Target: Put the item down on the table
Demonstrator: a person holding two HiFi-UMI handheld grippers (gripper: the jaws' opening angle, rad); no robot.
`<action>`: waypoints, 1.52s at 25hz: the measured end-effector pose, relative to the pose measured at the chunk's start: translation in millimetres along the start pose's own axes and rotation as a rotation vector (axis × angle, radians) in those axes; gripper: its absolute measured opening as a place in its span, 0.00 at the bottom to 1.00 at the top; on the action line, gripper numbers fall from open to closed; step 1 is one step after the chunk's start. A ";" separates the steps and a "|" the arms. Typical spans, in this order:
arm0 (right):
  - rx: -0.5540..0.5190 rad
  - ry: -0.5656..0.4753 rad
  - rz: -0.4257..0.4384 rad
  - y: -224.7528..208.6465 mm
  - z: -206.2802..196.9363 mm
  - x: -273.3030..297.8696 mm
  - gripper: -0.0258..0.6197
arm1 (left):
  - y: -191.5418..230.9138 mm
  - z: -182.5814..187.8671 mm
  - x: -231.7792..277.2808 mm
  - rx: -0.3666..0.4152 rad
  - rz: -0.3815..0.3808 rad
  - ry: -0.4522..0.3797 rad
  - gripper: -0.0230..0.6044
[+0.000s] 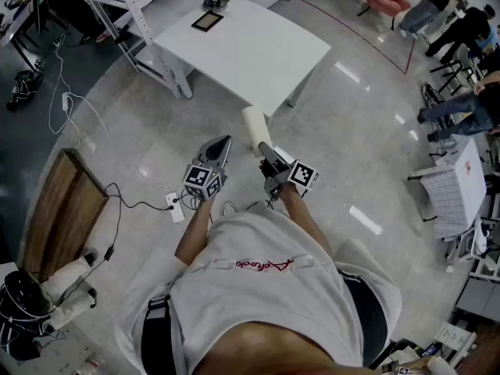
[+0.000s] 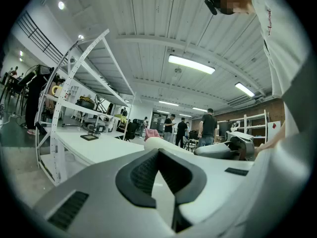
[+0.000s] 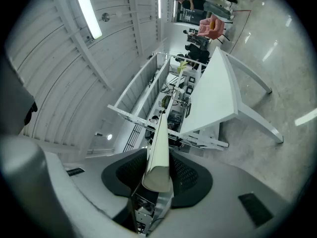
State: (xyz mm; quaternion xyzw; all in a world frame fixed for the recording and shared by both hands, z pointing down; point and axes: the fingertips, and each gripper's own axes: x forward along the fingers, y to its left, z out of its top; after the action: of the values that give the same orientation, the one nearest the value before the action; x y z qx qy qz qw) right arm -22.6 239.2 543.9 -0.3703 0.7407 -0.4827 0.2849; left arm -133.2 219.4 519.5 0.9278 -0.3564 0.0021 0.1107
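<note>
Glossy grey workshop floor filled the head view, with a white table (image 1: pixel 258 53) ahead of you and a small dark flat object (image 1: pixel 207 20) near its far edge. You held the task's thing, a cream-white roll (image 1: pixel 255 131), in the right gripper (image 1: pixel 266 148). The roll stuck out forward from the jaws and was not resting on the table. Its far end showed just at the table's near corner, and whether it was over the tabletop could not be told. The left gripper (image 1: pixel 225 141) was just beside it on your left, apart from the roll.

Left gripper view: the left gripper (image 2: pixel 158 151) had its jaw tips drawn together, with nothing between the dark pads. Beyond the tips lay the rounded end of the roll (image 2: pixel 157 143), and to the right of it the right gripper (image 2: pixel 223 150). The table (image 2: pixel 89 150) stretched away on the left, below a white shelving rack (image 2: pixel 74 83). Several people (image 2: pixel 208 128) stood far off.

Right gripper view: the right gripper (image 3: pixel 159 157) was clamped on the roll (image 3: pixel 159 148), one dark pad pressing each side with the jaws partly spread to its width. The roll's near end sat inside the jaws and its length ran forward past the tips. The table (image 3: pixel 213 98) was ahead, apart from the roll.
</note>
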 end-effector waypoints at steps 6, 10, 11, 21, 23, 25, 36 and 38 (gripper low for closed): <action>0.029 -0.013 0.025 -5.6 6.3 15.4 0.30 | -1.0 8.6 17.7 0.023 -0.036 -0.017 0.06; 0.002 0.004 0.025 -4.8 3.5 16.0 0.30 | -0.5 1.9 15.5 0.018 -0.034 0.002 0.06; -0.001 0.005 0.028 -4.2 4.0 16.0 0.30 | -0.3 1.0 15.2 0.014 -0.031 0.005 0.06; 0.066 -0.045 0.057 -12.0 21.7 14.1 0.30 | -10.8 0.7 37.2 0.039 -0.059 0.023 0.06; 0.066 -0.043 0.059 -14.4 26.8 13.4 0.30 | -12.3 -0.4 42.4 0.040 -0.057 0.030 0.06; 0.057 -0.041 0.054 -18.5 33.3 11.3 0.30 | -14.5 -1.7 48.0 0.039 -0.053 0.040 0.06; 0.065 -0.030 0.079 -35.1 67.9 -1.4 0.30 | -31.8 -12.6 70.5 0.040 -0.008 0.059 0.06; 0.059 -0.027 0.072 -40.1 72.4 -5.8 0.30 | -35.9 -17.5 73.9 0.033 -0.004 0.061 0.06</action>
State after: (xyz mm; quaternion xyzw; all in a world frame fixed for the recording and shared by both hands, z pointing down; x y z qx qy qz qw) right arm 48.0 197.1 554.5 -0.3413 0.7352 -0.4887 0.3227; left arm -52.9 200.0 535.3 0.9296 -0.3511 0.0360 0.1064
